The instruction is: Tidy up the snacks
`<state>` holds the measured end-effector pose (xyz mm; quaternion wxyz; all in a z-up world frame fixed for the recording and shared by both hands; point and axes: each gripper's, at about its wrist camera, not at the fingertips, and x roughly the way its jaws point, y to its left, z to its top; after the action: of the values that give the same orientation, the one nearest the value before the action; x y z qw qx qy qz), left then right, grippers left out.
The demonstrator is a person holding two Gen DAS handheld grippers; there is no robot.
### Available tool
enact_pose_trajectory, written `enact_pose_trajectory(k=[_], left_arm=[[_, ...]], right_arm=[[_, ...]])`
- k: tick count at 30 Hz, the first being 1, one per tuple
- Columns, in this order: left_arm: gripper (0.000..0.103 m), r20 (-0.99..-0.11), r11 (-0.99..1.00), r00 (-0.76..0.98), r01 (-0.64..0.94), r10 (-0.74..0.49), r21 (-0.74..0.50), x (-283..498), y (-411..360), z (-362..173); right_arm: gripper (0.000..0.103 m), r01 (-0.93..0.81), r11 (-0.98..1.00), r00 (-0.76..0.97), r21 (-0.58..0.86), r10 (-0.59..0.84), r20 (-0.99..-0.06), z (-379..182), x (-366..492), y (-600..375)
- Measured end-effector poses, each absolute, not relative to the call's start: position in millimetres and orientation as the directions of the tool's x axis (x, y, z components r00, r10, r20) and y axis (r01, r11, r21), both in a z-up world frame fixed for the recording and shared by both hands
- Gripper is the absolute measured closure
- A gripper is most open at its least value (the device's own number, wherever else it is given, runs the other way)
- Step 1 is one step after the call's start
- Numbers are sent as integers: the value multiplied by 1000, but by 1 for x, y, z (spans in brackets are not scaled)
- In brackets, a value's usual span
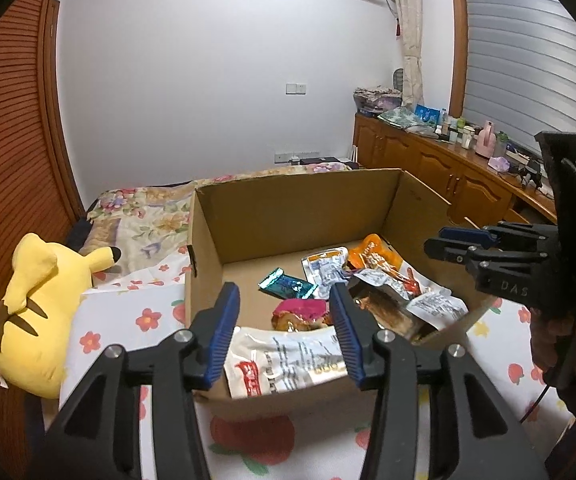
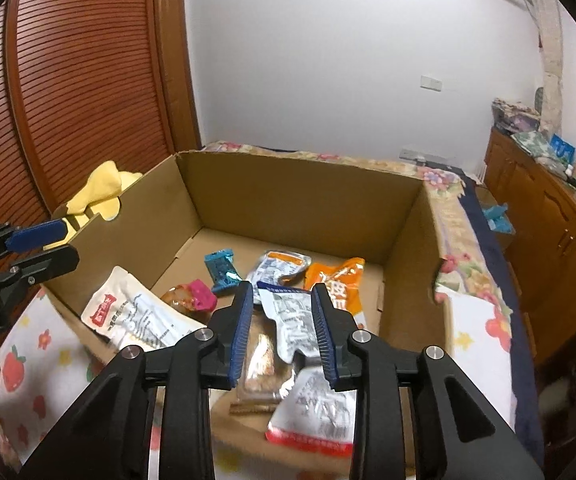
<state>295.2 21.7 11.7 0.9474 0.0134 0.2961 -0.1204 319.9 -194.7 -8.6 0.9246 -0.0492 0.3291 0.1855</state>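
An open cardboard box (image 1: 288,216) stands on a flowered bed sheet and holds several snack packets. Among them are a teal one (image 1: 288,286), a pink one (image 1: 299,312), an orange one (image 1: 373,256) and a silver one (image 1: 323,268). A white and red packet (image 1: 284,360) leans on the box's near wall. My left gripper (image 1: 284,312) hovers open above that wall, holding nothing. My right gripper (image 2: 284,300) is narrowly open over the box (image 2: 288,200), above a silver packet (image 2: 288,320) that its pads do not touch. Another white and red packet (image 2: 315,416) lies below it.
A yellow plush toy (image 1: 32,312) lies on the bed left of the box. A wooden cabinet (image 1: 427,164) crowded with bottles runs along the right wall. A slatted wooden door (image 1: 8,120) stands at the left. A person's hand (image 1: 555,340) holds the right gripper.
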Motion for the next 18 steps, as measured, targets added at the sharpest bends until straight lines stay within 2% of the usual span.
enact_pose_trajectory(k=[4,9,12,13,18], left_arm=[[50,-554,972,805,232,-212,-35,275,19,17],[49,-533,974,823,228,-195,-4,250,15,26],[36,-512,974,838,225,-190,6,235,13,34],[26,-494,976,850,216,-180,15,229,12,38],[22,-449,980,879,197,-162,33,206,12,54]], right_arm=[[66,-355,934,732,33,300,-612,-1,304,-202],[53,-340,940,763,35,297,-574,16,278,-210],[43,-326,945,787,34,291,-543,28,262,-213],[41,-323,946,793,36,291,-534,32,257,-214],[24,-306,951,833,34,284,-475,50,233,-219]])
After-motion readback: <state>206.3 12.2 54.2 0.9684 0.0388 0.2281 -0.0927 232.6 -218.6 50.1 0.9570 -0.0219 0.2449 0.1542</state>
